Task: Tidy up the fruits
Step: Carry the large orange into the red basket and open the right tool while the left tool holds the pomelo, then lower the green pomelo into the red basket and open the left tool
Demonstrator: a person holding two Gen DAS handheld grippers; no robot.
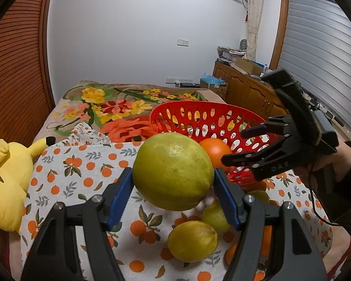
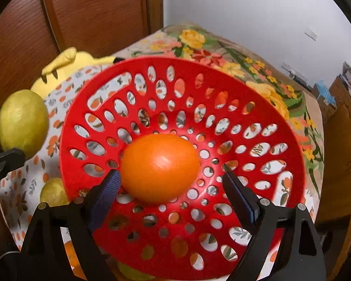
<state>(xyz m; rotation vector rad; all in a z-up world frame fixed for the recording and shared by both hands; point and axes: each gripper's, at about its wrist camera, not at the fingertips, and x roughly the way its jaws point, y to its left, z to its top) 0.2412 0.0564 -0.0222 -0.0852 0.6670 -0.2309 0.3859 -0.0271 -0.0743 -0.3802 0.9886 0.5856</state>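
Gripping the big yellow-green lemon (image 1: pixel 173 171), my left gripper (image 1: pixel 173 182) has both blue pads (image 1: pixel 119 199) pressed against the fruit's flanks, and I read it as lifted off the orange-print cloth (image 1: pixel 82 171), since I can see cloth and other fruit beneath it. My right gripper (image 2: pixel 170 187) sits with its jaws spread over the red basket (image 2: pixel 257 107), the orange (image 2: pixel 159 166) lying on the basket floor between the fingers; the left pad looks to be touching or nearly touching it, while the right pad stands clear, so I judge that fruit released, or nearly so. From the left wrist view, the basket (image 1: pixel 199 112) is ahead and to the right of my held lemon, with the right gripper (image 1: pixel 243 145) hanging over its near rim. So the step in hand is loading: one orange is in, the lemon is next. I think the next move calls for backing the right claw out of the way, then carrying the lemon over the rim and lowering it beside the orange before letting go. More lemons (image 1: pixel 191 241) wait on the cloth just below my left claw.
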